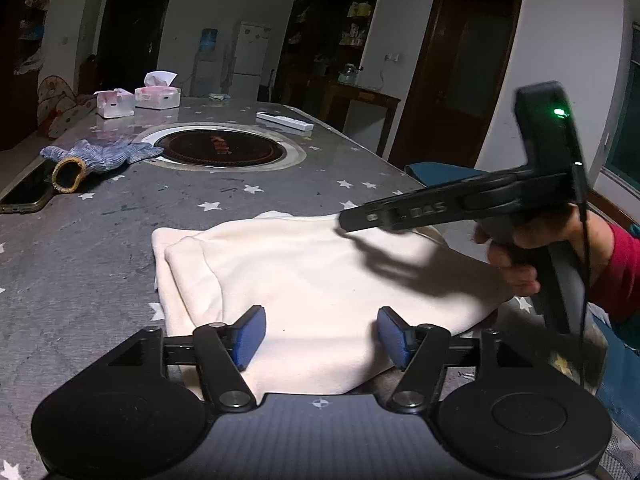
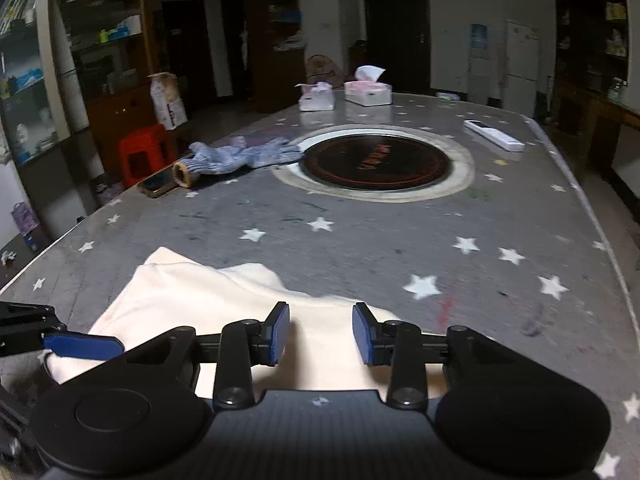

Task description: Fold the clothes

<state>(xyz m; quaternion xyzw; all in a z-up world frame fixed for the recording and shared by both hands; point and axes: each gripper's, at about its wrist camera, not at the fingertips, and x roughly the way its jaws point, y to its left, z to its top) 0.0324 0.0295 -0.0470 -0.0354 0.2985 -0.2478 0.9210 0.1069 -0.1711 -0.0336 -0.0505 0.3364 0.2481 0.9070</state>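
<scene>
On the starred table (image 1: 100, 216), the folded cream garment (image 1: 320, 280) lies crosswise beneath both tongs (image 1: 321, 336) (image 2: 321, 332), gaping empty.

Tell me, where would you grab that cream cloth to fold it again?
Probably the cream cloth's near edge, coming in low from the near side. It lies flat and layered, and that edge sits by the left gripper's open fingers.

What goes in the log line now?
cream garment: folded on table | left gripper: open | right gripper: open

Home dining room: fridge (image 1: 249, 58), shelves (image 2: 100, 36).
</scene>
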